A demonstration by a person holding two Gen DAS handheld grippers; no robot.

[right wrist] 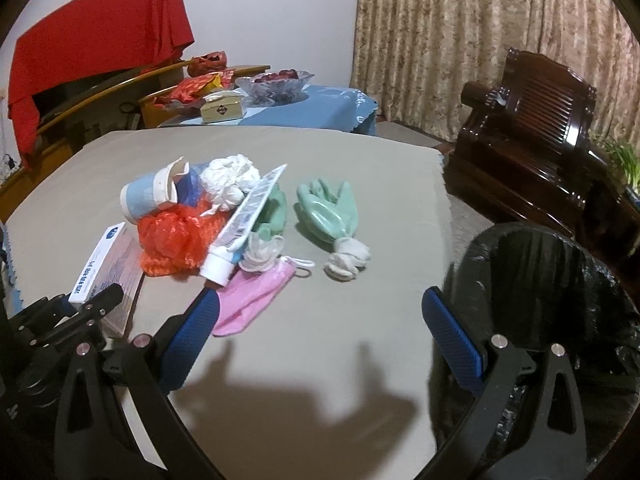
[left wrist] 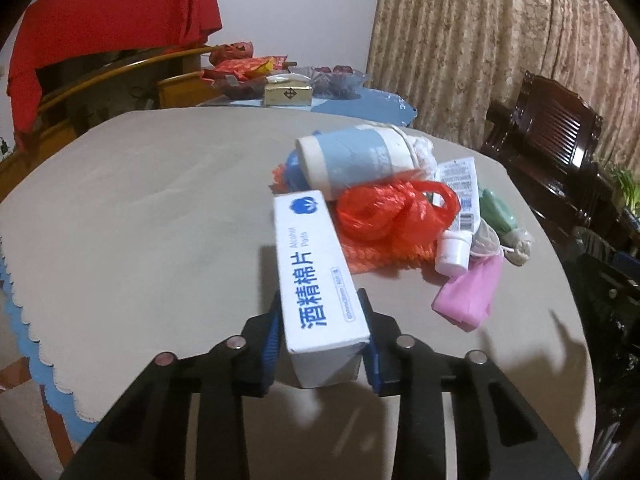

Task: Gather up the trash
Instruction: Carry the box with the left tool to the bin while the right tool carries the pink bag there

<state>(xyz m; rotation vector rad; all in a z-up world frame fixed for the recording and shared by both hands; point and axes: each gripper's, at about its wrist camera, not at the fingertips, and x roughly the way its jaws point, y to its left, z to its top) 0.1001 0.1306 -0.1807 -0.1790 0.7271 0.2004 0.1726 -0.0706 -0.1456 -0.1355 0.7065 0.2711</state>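
My left gripper (left wrist: 320, 316) is shut on a white alcohol-pads box (left wrist: 316, 276) with blue print, held just above the grey table. The box (right wrist: 104, 268) and left gripper (right wrist: 92, 304) also show at the left of the right wrist view. Behind it lies a trash pile: a blue-and-white paper cup (left wrist: 352, 160), a red plastic bag (left wrist: 392, 216), a white tube (left wrist: 456, 216), a pink cloth (left wrist: 468, 296) and green gloves (right wrist: 324, 208). My right gripper (right wrist: 320, 320) is open and empty over the table's near part.
A bin lined with a black bag (right wrist: 552, 312) stands at the table's right edge. A dark wooden chair (right wrist: 528, 132) is behind it. A second table with a blue cloth (right wrist: 316, 104) holds a glass bowl and snacks. Curtains hang behind.
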